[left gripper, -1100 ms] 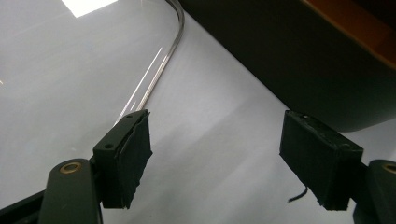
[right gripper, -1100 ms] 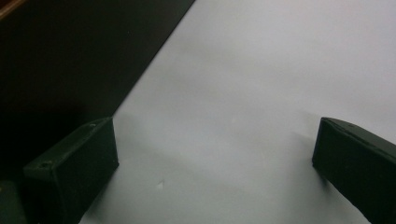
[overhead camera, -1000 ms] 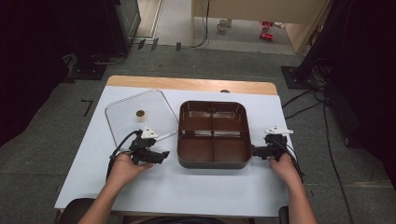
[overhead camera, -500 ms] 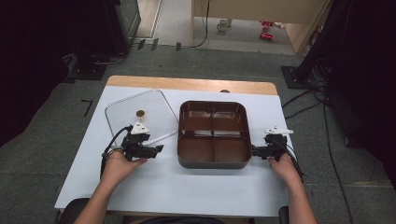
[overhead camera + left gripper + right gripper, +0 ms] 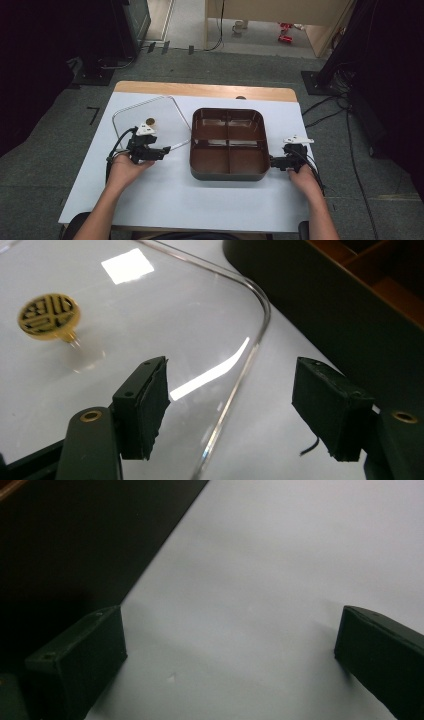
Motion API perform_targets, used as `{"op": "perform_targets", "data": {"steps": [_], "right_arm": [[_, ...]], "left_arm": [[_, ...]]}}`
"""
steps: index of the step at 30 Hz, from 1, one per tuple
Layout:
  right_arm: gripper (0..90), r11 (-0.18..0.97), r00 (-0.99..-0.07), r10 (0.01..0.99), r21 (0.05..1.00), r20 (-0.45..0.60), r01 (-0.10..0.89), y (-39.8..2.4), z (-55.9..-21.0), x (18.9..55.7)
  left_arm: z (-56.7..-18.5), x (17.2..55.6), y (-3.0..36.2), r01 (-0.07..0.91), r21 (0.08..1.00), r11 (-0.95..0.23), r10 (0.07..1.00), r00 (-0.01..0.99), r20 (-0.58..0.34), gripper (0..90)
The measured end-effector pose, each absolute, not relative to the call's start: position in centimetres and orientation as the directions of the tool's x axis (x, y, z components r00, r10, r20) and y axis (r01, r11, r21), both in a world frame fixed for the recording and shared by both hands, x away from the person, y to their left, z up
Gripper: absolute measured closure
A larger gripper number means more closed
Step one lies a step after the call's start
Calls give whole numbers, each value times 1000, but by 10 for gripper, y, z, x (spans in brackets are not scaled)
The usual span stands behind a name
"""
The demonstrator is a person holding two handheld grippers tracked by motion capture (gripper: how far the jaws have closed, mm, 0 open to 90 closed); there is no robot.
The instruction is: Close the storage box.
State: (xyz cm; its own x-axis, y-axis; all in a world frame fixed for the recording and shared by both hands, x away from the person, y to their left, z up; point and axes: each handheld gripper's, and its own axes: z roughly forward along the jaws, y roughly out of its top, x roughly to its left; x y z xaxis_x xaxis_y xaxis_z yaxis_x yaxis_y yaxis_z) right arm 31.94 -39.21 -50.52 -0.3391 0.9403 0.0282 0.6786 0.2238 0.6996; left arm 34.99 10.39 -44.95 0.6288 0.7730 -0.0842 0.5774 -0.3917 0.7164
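Note:
A clear square lid point(image 5: 162, 117) with a gold knob point(image 5: 150, 121) lies flat on the white table, left of a brown four-compartment tray point(image 5: 227, 175). My left gripper point(image 5: 168, 149) hovers at the lid's near right corner. Its jaws have just been closing and still stand apart. In the left gripper view the lid's rim point(image 5: 235, 390) runs between the pads point(image 5: 150, 395) without touching them, with the knob point(image 5: 48, 316) farther off and the tray's dark wall point(image 5: 350, 310) to the right. My right gripper point(image 5: 273, 162) is open just beside the tray's right wall point(image 5: 75, 545), nothing between its fingers point(image 5: 230, 630).
The white sheet point(image 5: 200, 205) covers the table, with a strip of bare wood point(image 5: 200, 90) along the far edge. The tray's compartments hold nothing. Cables trail from both grippers. Dark equipment and cables stand on the floor around the table.
My left gripper has moved left and a little away from me, from the tray's near left corner to the lid's corner. The right hand has kept still.

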Motion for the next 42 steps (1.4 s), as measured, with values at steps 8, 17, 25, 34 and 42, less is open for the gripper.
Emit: {"op": "perform_targets", "data": {"steps": [8, 17, 25, 34, 42], "right_arm": [[0, 222, -339, 940, 700, 30, 678, -392, -505, 319], [0, 223, -339, 940, 700, 29, 678, -392, -505, 319], [0, 223, -339, 940, 700, 29, 678, -392, -505, 319], [0, 223, -339, 941, 700, 29, 679, -392, -505, 319], [0, 223, -339, 940, 700, 29, 679, -392, -505, 320]], "left_arm": [[-449, 366, 113, 585, 715, -382, 787, 611, -80, 330], [-452, 384, 127, 607, 717, -342, 814, 573, -96, 375], [-451, 406, 139, 617, 726, -305, 838, 535, -103, 376], [-454, 425, 147, 606, 736, -304, 847, 525, -82, 372], [-467, 439, 146, 604, 735, -309, 858, 510, -59, 411]]}}
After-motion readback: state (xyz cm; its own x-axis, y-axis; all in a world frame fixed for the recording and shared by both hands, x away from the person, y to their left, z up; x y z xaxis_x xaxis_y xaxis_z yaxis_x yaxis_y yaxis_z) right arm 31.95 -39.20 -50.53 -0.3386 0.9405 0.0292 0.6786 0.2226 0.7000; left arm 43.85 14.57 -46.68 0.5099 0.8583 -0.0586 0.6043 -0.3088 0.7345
